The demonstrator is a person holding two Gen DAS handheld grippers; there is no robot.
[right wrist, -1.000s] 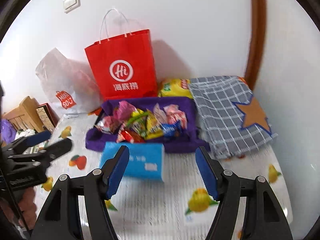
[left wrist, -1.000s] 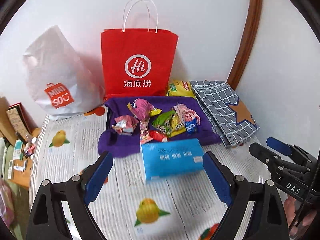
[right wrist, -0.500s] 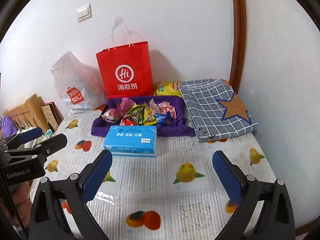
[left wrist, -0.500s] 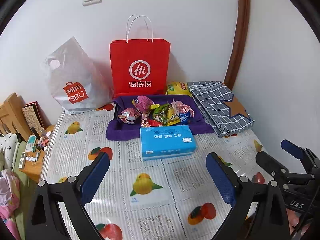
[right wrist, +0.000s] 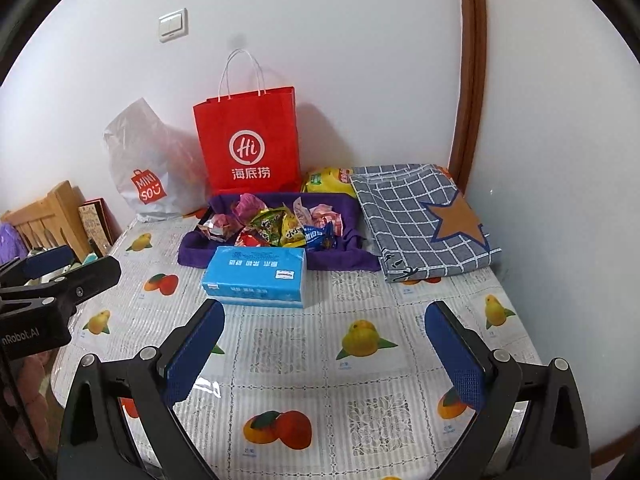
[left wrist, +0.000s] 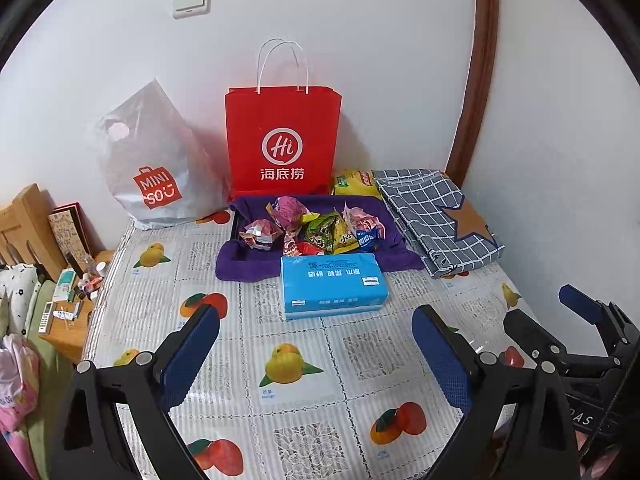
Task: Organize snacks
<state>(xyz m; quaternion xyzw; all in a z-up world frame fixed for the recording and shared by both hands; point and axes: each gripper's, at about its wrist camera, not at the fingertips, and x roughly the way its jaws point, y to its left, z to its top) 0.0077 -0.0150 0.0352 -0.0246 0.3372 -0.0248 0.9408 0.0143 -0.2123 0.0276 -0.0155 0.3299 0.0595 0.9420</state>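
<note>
- A white bag (left wrist: 154,168) with an orange logo leans on the wall at the far left of the table (left wrist: 328,400), which wears a fruit-print cover.
- Just right of it a red bag (left wrist: 282,140) with white handles stands upright against the wall.
- In front of the red bag lies a purple tray (left wrist: 236,258) lined with purple cloth; the snacks (left wrist: 316,230) are heaped inside it, crinkled wrappers in pink, green, yellow, red and blue.
- A blue tissue pack (left wrist: 332,282) lies flat just before the tray's near edge, touching or nearly touching it.
- Behind the tray's right corner a yellow packet (left wrist: 354,184) sits by the wall, partly hidden.
- Right of the tray a folded grey checked cloth (left wrist: 436,220) with a brown star lies in the corner.
- The left gripper (left wrist: 316,354) hangs over the near part of the table, its blue fingers (left wrist: 190,354) spread wide after just opening, with only tablecloth between them. The snacks lie well beyond the fingertips, about centred between them, the tissue pack in between.
- The right gripper (right wrist: 324,350) is likewise spread wide, having just opened, nothing between its fingers (right wrist: 454,354). The snacks lie well ahead, toward its left finger.
- Each gripper shows at the other view's edge.
</note>
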